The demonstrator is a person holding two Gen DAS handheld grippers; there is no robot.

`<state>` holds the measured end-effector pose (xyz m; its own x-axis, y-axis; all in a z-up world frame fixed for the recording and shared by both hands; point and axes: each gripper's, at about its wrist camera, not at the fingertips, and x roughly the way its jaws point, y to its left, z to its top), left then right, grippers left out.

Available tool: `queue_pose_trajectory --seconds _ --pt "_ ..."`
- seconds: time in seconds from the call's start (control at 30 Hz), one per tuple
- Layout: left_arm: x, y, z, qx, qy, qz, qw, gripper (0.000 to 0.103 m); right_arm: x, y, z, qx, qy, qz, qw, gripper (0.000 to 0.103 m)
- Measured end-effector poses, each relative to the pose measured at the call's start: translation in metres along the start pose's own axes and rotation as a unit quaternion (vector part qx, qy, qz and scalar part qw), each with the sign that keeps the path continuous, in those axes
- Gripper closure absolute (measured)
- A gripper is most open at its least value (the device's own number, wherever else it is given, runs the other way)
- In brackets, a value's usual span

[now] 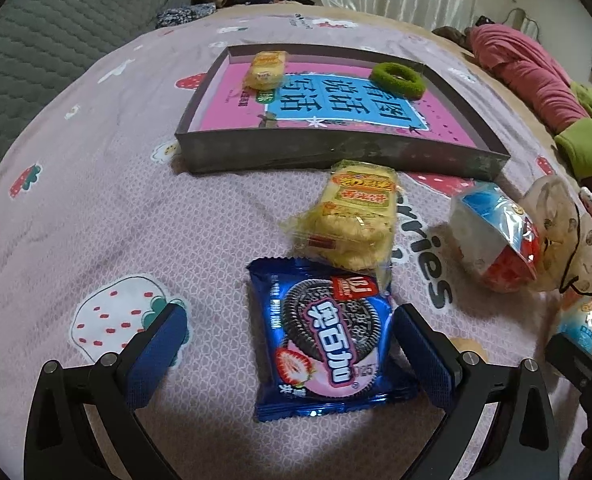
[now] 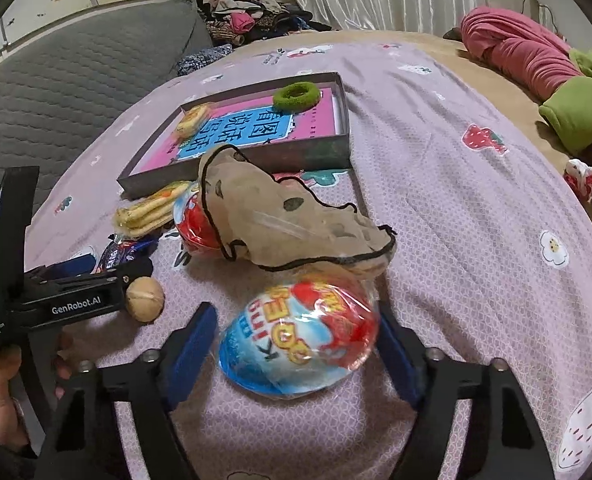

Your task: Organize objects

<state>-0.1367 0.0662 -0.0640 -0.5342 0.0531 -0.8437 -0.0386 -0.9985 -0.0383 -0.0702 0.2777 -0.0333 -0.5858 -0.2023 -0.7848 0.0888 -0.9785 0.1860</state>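
The left gripper is spread wide around a blue cookie packet lying on the bed, its right pad touching the packet, while the right gripper, likewise spread, straddles a wrapped toy egg.

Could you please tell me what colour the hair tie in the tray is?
The hair tie is green, clearest in the left wrist view.

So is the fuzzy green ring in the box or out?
In. The green ring lies inside the box, on the pink book.
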Motion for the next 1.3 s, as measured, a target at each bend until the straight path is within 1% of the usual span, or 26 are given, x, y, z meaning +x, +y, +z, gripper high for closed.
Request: queue_pose_trajectory --seconds 0.1,0.17,0.23,0.27,0.37,0.4,0.47,0.57,0.7,0.97,1.3 --pt "-0.001 -0.003 -0.001 0.006 -0.003 -0.007 1.0000 0.002 0.000 0.001 -0.001 -0.003 -0.001 0.002 1.000 0.028" --pt "-0.001 -0.004 0.000 0.008 -0.001 -0.012 0.9999 0.009 -0.001 0.004 -0.001 -0.005 -0.002 0.004 1.000 0.028" --pt "-0.001 -0.005 -0.001 0.010 -0.001 -0.011 0.9999 0.011 -0.001 0.007 -0.003 -0.010 -0.003 0.007 1.000 0.029" --pt "0.000 -0.006 -0.001 0.011 -0.002 -0.010 0.9999 0.018 -0.001 0.008 -0.002 -0.011 -0.003 0.009 1.000 0.029" --pt "-0.003 -0.008 -0.001 0.015 -0.004 -0.014 0.9998 0.033 -0.001 0.012 -0.003 -0.017 -0.002 0.011 1.000 0.030" --pt "-0.003 -0.008 -0.001 0.016 -0.002 -0.016 0.9997 0.034 0.000 0.013 -0.003 -0.019 -0.001 0.012 1.000 0.030" --pt "-0.004 -0.009 -0.001 0.015 0.000 -0.024 0.9996 0.043 -0.001 0.014 -0.004 -0.021 -0.002 0.015 1.000 0.030" --pt "-0.005 -0.010 -0.001 0.016 0.000 -0.027 0.9995 0.048 -0.003 0.017 -0.005 -0.023 -0.004 0.021 0.999 0.030" --pt "-0.007 -0.009 -0.003 0.014 -0.001 -0.033 0.9994 0.049 -0.007 0.020 -0.006 -0.026 -0.007 0.031 0.999 0.031" --pt "-0.015 -0.006 -0.010 0.018 0.001 -0.035 0.9992 0.050 -0.014 0.032 -0.006 -0.048 -0.017 0.030 0.998 0.031" --pt "-0.027 -0.002 -0.026 0.018 0.003 -0.035 0.9992 0.050 -0.021 0.037 -0.011 -0.055 -0.018 0.035 0.998 0.031"
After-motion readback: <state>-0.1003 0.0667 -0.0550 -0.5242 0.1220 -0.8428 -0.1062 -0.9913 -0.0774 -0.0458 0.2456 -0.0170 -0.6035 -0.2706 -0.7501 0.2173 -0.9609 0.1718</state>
